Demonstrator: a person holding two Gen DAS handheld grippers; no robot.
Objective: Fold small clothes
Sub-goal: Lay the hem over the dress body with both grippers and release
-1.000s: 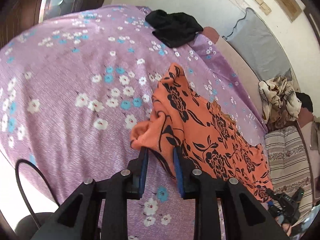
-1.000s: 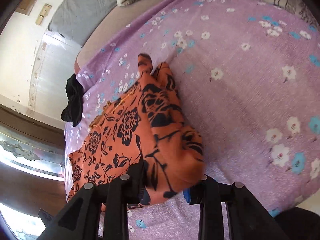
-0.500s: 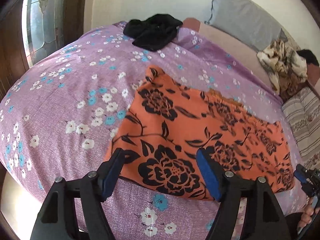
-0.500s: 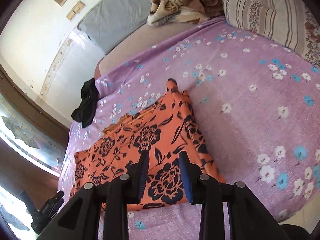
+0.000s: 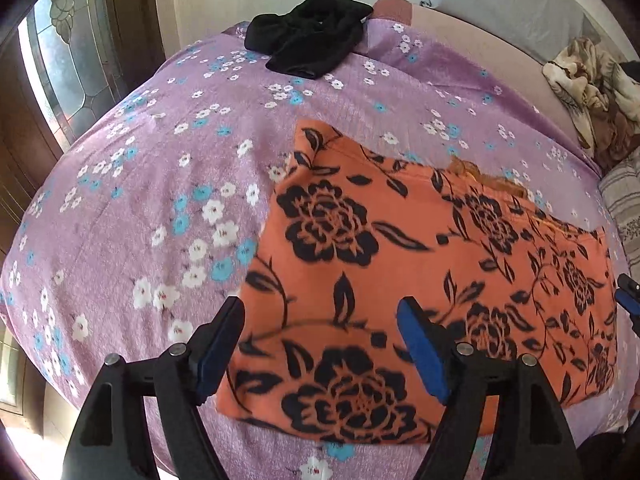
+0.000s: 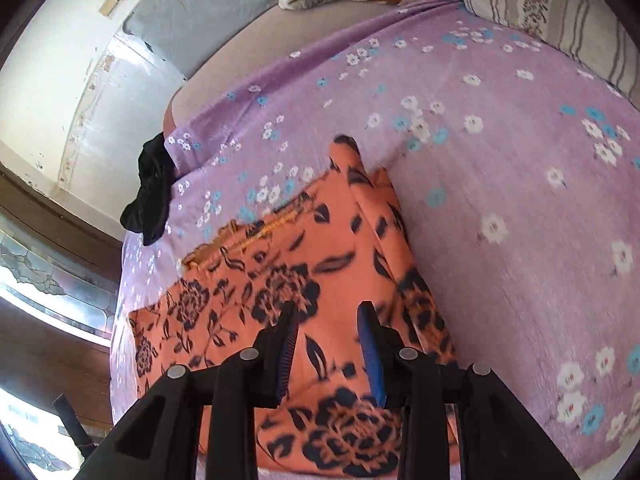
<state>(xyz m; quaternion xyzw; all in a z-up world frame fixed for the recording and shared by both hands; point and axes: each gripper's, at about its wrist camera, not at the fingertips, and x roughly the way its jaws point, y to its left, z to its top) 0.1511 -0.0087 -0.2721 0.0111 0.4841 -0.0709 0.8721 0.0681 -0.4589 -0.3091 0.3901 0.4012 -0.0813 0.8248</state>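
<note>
So the orange flowered cloth [image 5: 420,280] is lying flat, folded into a rough rectangle on the purple flowered bedsheet [image 5: 152,200], close to the near edge of the bed. Left gripper [image 5: 320,344] is spread wide above the cloth's near-left corner, nothing in it. Right gripper [image 6: 328,344] is parted about halfway over the near-right part, also holding nothing. A black garment [image 5: 308,40] sits bunched at the far edge, well apart.
</note>
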